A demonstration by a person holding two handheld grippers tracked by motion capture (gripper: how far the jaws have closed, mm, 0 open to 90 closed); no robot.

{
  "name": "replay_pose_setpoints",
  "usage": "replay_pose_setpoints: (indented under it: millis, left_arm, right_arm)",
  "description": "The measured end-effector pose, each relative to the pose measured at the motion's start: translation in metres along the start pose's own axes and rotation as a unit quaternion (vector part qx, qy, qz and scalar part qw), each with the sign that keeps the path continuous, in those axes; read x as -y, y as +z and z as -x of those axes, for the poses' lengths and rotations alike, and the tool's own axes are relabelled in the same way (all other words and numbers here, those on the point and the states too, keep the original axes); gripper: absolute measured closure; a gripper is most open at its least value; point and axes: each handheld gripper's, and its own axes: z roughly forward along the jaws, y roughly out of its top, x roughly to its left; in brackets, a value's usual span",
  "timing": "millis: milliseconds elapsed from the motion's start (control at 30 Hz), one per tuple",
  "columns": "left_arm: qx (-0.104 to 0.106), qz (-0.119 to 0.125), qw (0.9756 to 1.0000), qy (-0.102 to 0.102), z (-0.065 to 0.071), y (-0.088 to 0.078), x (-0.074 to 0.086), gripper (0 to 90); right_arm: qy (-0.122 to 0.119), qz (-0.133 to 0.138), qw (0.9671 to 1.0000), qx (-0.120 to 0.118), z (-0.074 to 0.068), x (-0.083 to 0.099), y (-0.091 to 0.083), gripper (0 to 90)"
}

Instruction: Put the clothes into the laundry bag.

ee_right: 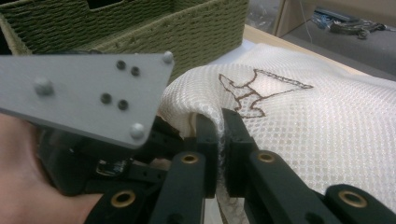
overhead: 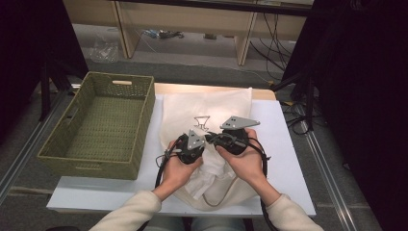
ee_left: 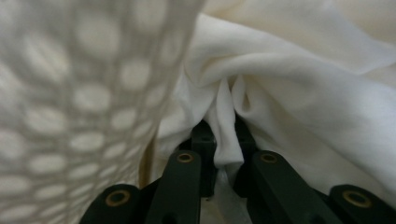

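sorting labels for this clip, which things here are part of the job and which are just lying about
In the job:
- left gripper, shut on white cloth
- right gripper, shut on mesh bag

Lying about:
- woven basket
- cables on the floor

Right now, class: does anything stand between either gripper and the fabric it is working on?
Nothing visible does. The left gripper is shut on a fold of white cloth, and the right gripper is shut on the mesh bag's edge. The green basket stands apart, at the left.
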Motion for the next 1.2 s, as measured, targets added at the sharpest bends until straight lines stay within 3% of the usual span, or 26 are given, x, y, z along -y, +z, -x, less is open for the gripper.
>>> replay_pose_setpoints:
  millis: [100, 233, 267, 300, 333, 367, 500, 567, 600, 733, 867, 933, 967, 1000, 1100, 1167, 1200]
  left_arm:
    - [0.006, 0.004, 0.9999, 0.009, 0.003, -0.006, 0.006, 76.8]
    - [0.019, -0.003, 0.9998, 0.005, 0.004, -0.026, 0.013, 51.8]
    - [0.019, -0.004, 0.9998, 0.008, 0.004, -0.033, 0.014, 45.4]
    - [0.02, -0.004, 0.9998, 0.007, 0.004, -0.037, 0.016, 40.1]
    - [0.018, -0.016, 0.9997, 0.009, 0.004, -0.047, 0.017, 35.8]
    - [0.016, -0.014, 0.9997, 0.008, 0.005, -0.053, 0.018, 31.1]
    - [0.019, -0.027, 0.9993, 0.018, 0.005, -0.069, 0.027, 24.5]
    - [0.02, -0.044, 0.9984, 0.029, 0.003, -0.067, 0.034, 23.2]
    - [0.023, -0.049, 0.9984, 0.016, 0.003, -0.064, 0.037, 23.4]
    - [0.027, -0.094, 0.9949, 0.025, 0.003, -0.047, 0.043, 25.7]
    - [0.03, -0.117, 0.9922, 0.03, 0.006, -0.032, 0.047, 41.0]
    - [0.034, -0.117, 0.9919, 0.037, 0.007, -0.029, 0.046, 57.1]
    - [0.039, -0.116, 0.9918, 0.037, 0.008, -0.029, 0.044, 67.6]
    - [0.046, -0.112, 0.9924, 0.025, 0.01, -0.029, 0.042, 74.5]
    - [0.075, -0.086, 0.9934, 0.013, 0.02, -0.032, 0.03, 81.7]
    - [0.083, -0.06, 0.9946, 0.009, 0.026, -0.033, 0.023, 82.8]
    - [0.086, -0.05, 0.9951, 0.008, 0.029, -0.034, 0.019, 82.9]
  right_arm:
    - [-0.001, -0.002, 1.0, 0.003, 0.002, 0.0, -0.002, 87.8]
    - [0.005, -0.001, 1.0, -0.006, 0.002, 0.0, -0.001, 87.8]
    - [0.0, -0.003, 1.0, 0.002, 0.002, 0.0, -0.002, 87.7]
    - [0.012, -0.006, 0.9999, -0.002, 0.0, 0.0, -0.002, 87.8]
    - [-0.003, -0.003, 1.0, -0.003, 0.002, -0.001, -0.002, 87.7]
    - [-0.002, -0.003, 1.0, -0.001, 0.001, -0.001, -0.002, 87.7]
    - [0.005, -0.003, 1.0, -0.003, 0.0, -0.001, -0.002, 87.7]
    - [-0.003, -0.002, 1.0, -0.001, 0.001, -0.002, -0.002, 87.7]
    - [-0.004, -0.002, 1.0, -0.001, 0.001, -0.002, -0.001, 87.8]
    - [-0.007, -0.002, 1.0, -0.002, 0.001, -0.002, -0.001, 87.7]
    - [-0.003, -0.004, 1.0, -0.004, 0.001, -0.001, -0.001, 87.7]
    - [-0.004, -0.003, 1.0, -0.004, 0.001, -0.001, 0.0, 87.7]
    - [0.008, -0.007, 0.9999, -0.003, -0.001, -0.001, -0.001, 87.7]
    - [0.008, -0.007, 0.9999, -0.003, -0.001, -0.001, -0.001, 87.7]
    - [-0.01, -0.002, 0.9999, 0.002, 0.0, -0.001, -0.001, 87.8]
    - [0.007, -0.006, 0.9999, -0.008, -0.004, 0.0, 0.001, 87.8]
    - [0.004, -0.01, 0.9999, -0.004, -0.005, 0.0, 0.001, 87.8]
